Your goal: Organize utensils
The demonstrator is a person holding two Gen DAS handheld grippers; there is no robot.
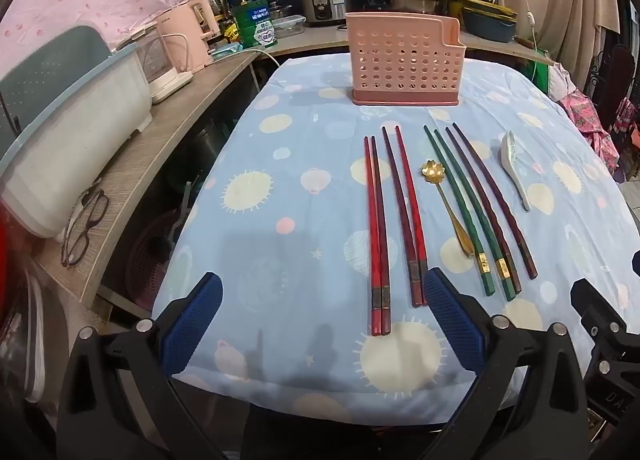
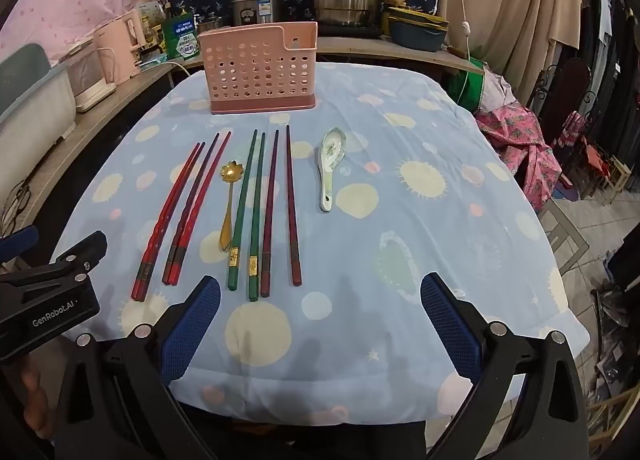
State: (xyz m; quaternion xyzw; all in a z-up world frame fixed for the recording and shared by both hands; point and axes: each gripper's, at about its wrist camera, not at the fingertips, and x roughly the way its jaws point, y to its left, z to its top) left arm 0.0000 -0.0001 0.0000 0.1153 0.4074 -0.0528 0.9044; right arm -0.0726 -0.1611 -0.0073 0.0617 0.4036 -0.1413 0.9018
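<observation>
From the left wrist view, the left tool (image 1: 322,302) hangs over the near edge of the worktop (image 1: 280,244), its blue pads spread wide with nothing between them. On the blue patterned cloth lie four pairs of chopsticks side by side, running from near edge toward far edge: a red pair (image 1: 378,236), a second red pair (image 1: 404,211), a green pair (image 1: 464,211) and a dark maroon pair (image 1: 490,199). A gold flower spoon (image 1: 444,199) lies between the second red pair and the green pair, and a white ceramic spoon (image 1: 516,171) lies nearest the right edge. A pink perforated utensil holder (image 1: 404,59) stands upright at the far edge. From the right wrist view, the right tool (image 2: 320,302) also stands wide apart and empty above the near edge, with the same row of utensils ahead and to its left; the ceramic spoon (image 2: 330,167) lies apart from the chopsticks, and the holder (image 2: 260,67) stands beyond them.
</observation>
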